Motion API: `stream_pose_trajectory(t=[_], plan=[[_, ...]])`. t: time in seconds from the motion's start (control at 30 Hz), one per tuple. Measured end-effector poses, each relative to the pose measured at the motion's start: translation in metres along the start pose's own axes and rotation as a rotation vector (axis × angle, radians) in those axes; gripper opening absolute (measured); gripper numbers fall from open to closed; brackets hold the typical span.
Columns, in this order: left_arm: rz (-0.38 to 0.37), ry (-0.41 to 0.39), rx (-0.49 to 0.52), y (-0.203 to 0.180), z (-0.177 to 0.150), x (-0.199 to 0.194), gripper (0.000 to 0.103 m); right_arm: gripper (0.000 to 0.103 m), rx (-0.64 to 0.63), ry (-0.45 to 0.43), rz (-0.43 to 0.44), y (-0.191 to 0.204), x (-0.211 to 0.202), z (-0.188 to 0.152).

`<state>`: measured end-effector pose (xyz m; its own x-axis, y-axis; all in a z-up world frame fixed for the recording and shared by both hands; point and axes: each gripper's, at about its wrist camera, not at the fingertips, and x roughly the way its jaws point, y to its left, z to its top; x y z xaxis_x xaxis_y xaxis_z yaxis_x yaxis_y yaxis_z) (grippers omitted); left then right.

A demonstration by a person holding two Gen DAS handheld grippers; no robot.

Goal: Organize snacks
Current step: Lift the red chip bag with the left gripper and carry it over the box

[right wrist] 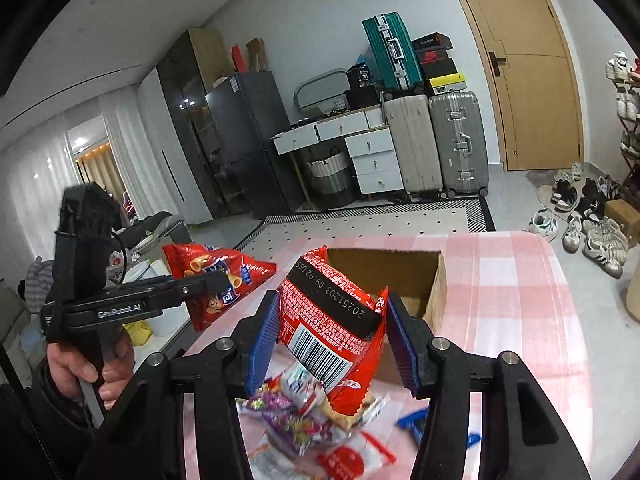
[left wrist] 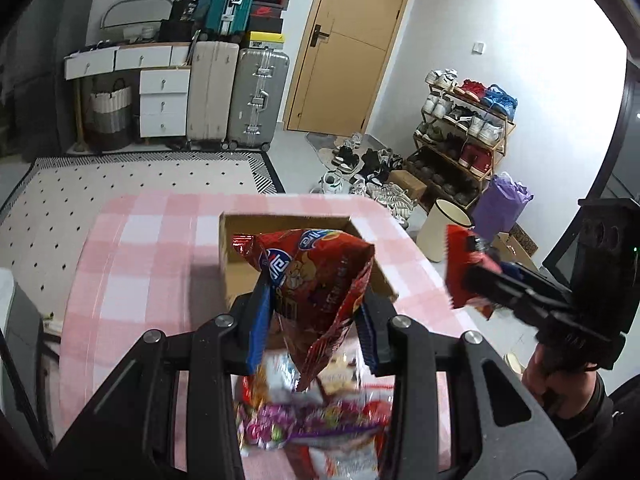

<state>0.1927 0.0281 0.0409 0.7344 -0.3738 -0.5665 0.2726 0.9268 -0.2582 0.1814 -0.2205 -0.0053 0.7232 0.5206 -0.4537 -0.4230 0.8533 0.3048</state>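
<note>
Closest in both wrist views lies a loose pile of snack packets on the counter, which is covered in a pink and white checked cloth. The pile is blurred; purple, white and red wrappers can be made out, with a small blue packet beside them.

Just above the pile, the left tongs are clamped on a red chip bag, gripping its lower half so the puffed top stands up. It is glossy red with a cartoon logo and a crimped seal. The right tongs are clamped on a second red snack bag, seen from the back, with a barcode, a black band and a printed date.

Both bags look light, air-filled and crinkly. The foil is probably slippery and the contents easily crushed, so a gentle hold near a sealed edge or across the flatter lower body seems safest.

Beyond the bags, an open cardboard box sits on the counter, its inside largely hidden; it appears to be where the snacks belong.

Farther off are suitcases, white drawers, a wooden door and a shoe rack.
</note>
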Motion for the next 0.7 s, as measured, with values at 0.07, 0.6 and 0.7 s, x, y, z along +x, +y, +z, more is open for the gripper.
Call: stream_pose_trajectory(t=[0.07, 0.6, 0.7], plan=[[-0.004, 0.005, 0.009, -0.005, 0.015, 0.011, 0.034, 0.053, -0.008, 0.001, 0.004, 0.001, 0.008, 0.011], [0.029, 0.115, 0.007, 0.022, 0.053, 0.114, 0.034, 0.053, -0.038, 0.071, 0.014, -0.015, 0.090, 0.059], [0.020, 0.144, 0.005, 0.027, 0.051, 0.136, 0.034, 0.053, -0.039, 0.100, 0.003, -0.022, 0.111, 0.053]])
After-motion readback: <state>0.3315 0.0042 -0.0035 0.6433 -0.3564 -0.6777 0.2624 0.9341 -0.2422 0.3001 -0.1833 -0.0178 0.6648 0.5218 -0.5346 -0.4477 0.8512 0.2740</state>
